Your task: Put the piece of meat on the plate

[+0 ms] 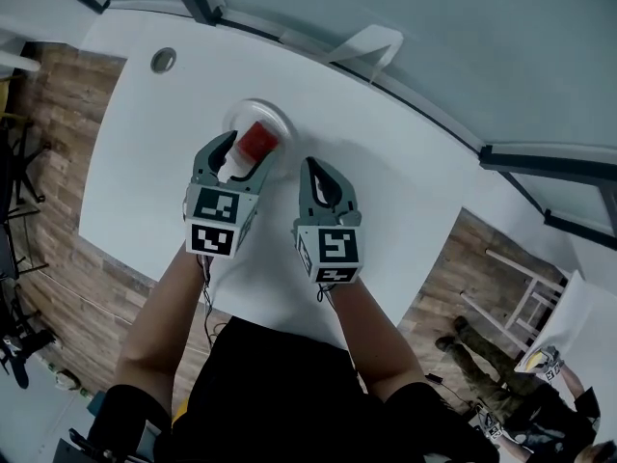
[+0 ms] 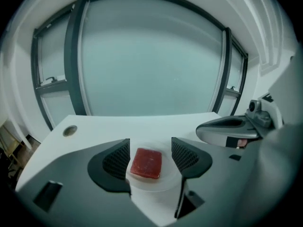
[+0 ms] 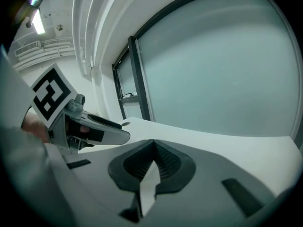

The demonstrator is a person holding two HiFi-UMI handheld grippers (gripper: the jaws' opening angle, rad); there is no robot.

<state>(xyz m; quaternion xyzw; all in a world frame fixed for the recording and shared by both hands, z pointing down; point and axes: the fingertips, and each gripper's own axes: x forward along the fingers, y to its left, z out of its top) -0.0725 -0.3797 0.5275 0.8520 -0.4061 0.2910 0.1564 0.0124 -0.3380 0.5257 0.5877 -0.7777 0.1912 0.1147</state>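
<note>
A red block of meat lies on a small white plate on the white table. In the left gripper view the meat rests flat on the plate, seen between the two jaws with a gap on each side. My left gripper is open, hovering just over the near side of the plate and touching nothing. My right gripper is shut and empty, to the right of the plate; its jaws meet at the tips in the right gripper view.
The white table has a round metal grommet at its far left. A frosted glass wall runs behind it. Wooden floor shows on the left, and a person stands at the lower right.
</note>
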